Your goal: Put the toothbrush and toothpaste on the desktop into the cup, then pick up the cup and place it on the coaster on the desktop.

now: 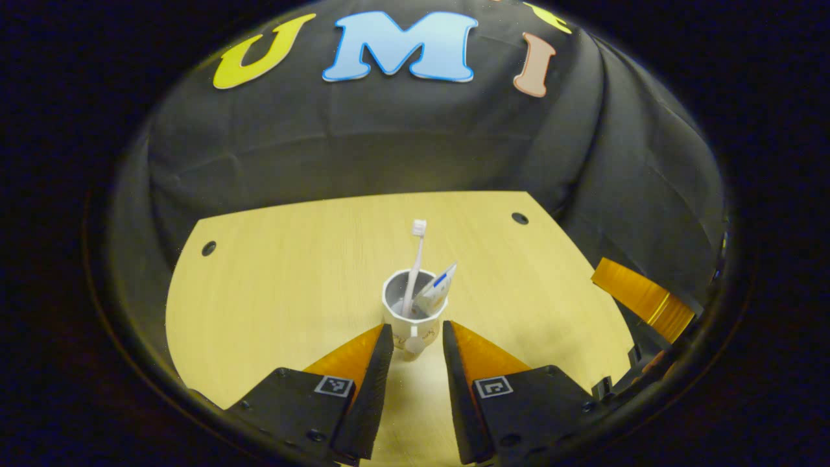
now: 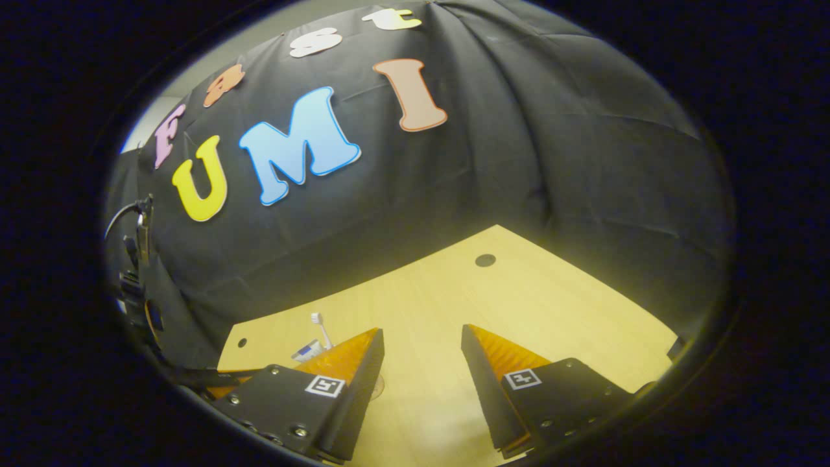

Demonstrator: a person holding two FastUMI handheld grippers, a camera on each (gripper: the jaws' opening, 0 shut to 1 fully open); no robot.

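White cup (image 1: 414, 311) stands on the bench (image 1: 285, 285), toothbrush (image 1: 415, 259) and toothpaste (image 1: 438, 288) inside; left tongs (image 1: 418, 340) gape wide around it, right tongs (image 2: 421, 350) wide, empty. Squeeze low, lift level.

A recording booth rather than a lived-in room, staged for a bathroom-style chore. Walled at the back and along the sides by draped black cloth (image 1: 415, 143), creased and hanging down to the far edge of a pale wood-grain desktop (image 1: 272, 285). Small dark round holes near the desktop's far corners (image 1: 209, 248), as on a knock-together work table. Bright overhead light on the wood, darkness past its edges. At the left of the right gripper view, cabling and a dark stand or mount (image 2: 137, 272) against the cloth. Household touch limited to a white cup (image 1: 410, 311) holding a toothbrush (image 1: 415, 259) and a toothpaste tube (image 1: 438, 288), mid-desktop toward the near edge.
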